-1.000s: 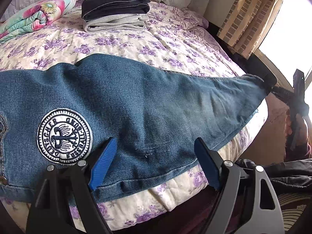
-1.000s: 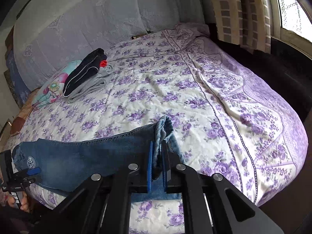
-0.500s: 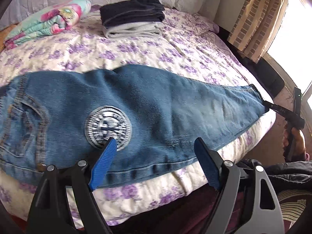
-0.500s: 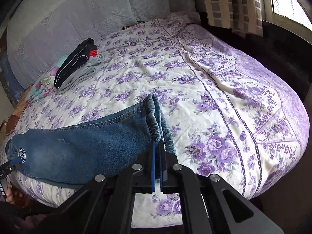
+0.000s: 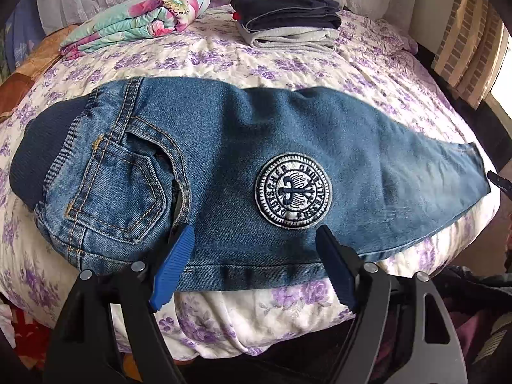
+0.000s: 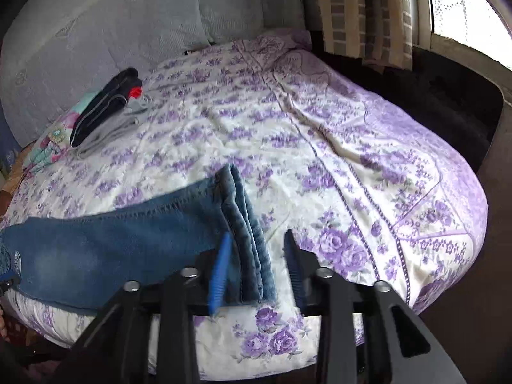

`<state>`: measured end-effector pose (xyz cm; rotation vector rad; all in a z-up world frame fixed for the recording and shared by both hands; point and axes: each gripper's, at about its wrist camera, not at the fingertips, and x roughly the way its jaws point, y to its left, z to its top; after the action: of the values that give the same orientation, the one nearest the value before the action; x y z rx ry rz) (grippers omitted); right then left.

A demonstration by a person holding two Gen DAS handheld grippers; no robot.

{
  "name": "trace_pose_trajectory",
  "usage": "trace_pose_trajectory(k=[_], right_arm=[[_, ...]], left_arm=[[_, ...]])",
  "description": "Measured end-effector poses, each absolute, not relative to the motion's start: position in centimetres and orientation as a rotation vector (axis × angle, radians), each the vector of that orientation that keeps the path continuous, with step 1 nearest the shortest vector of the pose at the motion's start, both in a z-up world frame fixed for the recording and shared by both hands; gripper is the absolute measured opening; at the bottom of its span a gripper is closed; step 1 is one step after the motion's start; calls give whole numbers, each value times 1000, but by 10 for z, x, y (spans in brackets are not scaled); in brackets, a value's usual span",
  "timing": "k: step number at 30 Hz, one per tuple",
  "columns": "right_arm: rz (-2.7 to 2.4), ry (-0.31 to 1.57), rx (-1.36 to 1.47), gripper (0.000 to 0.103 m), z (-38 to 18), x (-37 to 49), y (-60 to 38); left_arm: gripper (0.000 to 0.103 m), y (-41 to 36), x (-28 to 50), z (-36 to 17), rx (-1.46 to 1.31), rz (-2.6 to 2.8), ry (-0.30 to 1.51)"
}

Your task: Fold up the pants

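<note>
Blue jeans (image 5: 230, 172) with a round white patch (image 5: 292, 190) lie flat along the near edge of the bed, waistband (image 5: 41, 156) to the left, hems to the right. My left gripper (image 5: 252, 252) is open and empty, just over the jeans' near edge. In the right wrist view the jeans (image 6: 105, 252) end in stacked leg hems (image 6: 246, 233). My right gripper (image 6: 257, 256) is open with the hems lying between its jaws, not pinched.
A floral purple bedspread (image 6: 336, 166) covers the bed. A stack of folded dark and grey clothes (image 5: 288, 22) and a folded flowered blanket (image 5: 137, 19) lie at the far side. Curtains and a window (image 6: 464, 3) are at the right.
My right gripper has opened and let go of the leg hems. The jeans now lie flat on the bed. My left gripper has shifted left along the jeans toward the waist.
</note>
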<state>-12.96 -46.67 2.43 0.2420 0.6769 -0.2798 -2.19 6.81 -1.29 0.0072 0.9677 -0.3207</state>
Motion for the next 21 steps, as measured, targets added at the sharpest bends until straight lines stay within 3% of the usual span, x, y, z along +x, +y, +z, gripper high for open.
trace_pose_trajectory(k=[3, 5, 7, 14, 19, 21], right_arm=[[25, 571, 291, 73, 73, -115, -434], [295, 651, 306, 86, 88, -73, -391], [520, 755, 331, 98, 81, -21, -339], [872, 1375, 440, 99, 0, 147, -199], [1122, 1655, 432, 99, -30, 162, -149], [1175, 1673, 392, 100, -31, 157, -135]], left_arm=[[81, 57, -26, 17, -33, -448, 911], [94, 37, -27, 32, 37, -466, 840], [96, 18, -20, 33, 103, -454, 821], [95, 24, 8, -27, 84, -424, 1079], [96, 41, 1, -29, 29, -487, 1138], [96, 45, 4, -28, 8, -508, 1162]])
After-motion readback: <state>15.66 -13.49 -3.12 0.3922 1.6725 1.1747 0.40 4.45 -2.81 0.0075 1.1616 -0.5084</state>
